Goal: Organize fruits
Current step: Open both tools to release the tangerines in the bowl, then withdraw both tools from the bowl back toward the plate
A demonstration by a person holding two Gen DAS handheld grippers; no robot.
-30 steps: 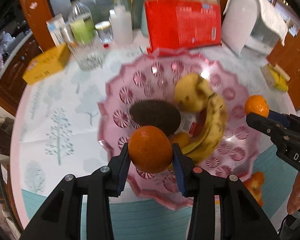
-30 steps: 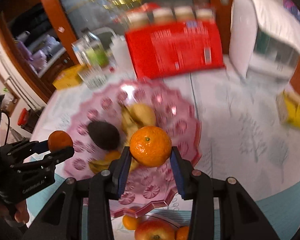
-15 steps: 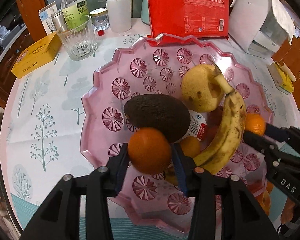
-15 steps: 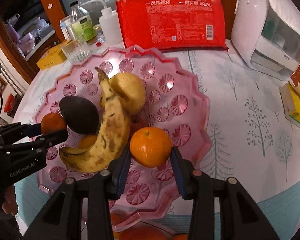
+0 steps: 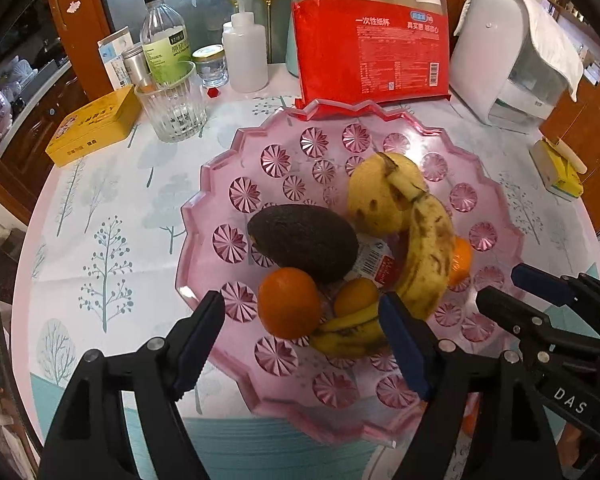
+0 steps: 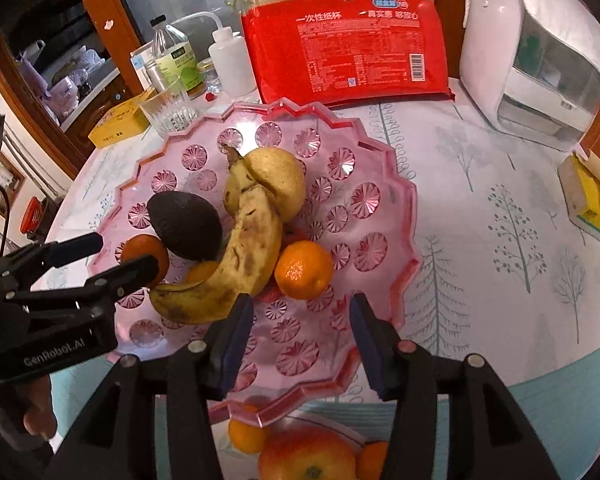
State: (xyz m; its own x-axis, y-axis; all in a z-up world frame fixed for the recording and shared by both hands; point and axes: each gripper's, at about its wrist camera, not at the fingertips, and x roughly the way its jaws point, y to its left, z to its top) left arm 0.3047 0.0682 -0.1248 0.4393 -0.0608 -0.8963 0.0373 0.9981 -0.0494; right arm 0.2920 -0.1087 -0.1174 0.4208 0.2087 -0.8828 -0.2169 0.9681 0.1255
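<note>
A pink glass bowl (image 5: 204,208) (image 6: 404,216) holds a dark avocado (image 5: 304,248) (image 6: 184,226), a spotted banana (image 5: 428,256) (image 6: 244,256) and a yellow pear (image 5: 376,196) (image 6: 280,184). My left gripper (image 5: 300,308) (image 6: 124,254) is opening; an orange (image 5: 290,308) (image 6: 142,254) rests in the bowl between its pads, untouched. My right gripper (image 6: 300,304) (image 5: 500,286) is opening too. A second orange (image 6: 304,270) (image 5: 462,260) lies in the bowl beside the banana, just ahead of the right gripper's tips and free of them.
Behind the bowl stand a red cup package (image 5: 372,52), a ribbed glass (image 5: 172,108), bottles and a yellow tin (image 5: 92,128). A white appliance (image 5: 512,60) is at the back right, a yellow box (image 6: 592,200) at the right edge. A plate of more fruit (image 6: 308,456) sits below the bowl's near rim.
Both grippers came down over the bowl, each with an orange, and their jaws have spread. Each orange now rests in the bowl, let go.
</note>
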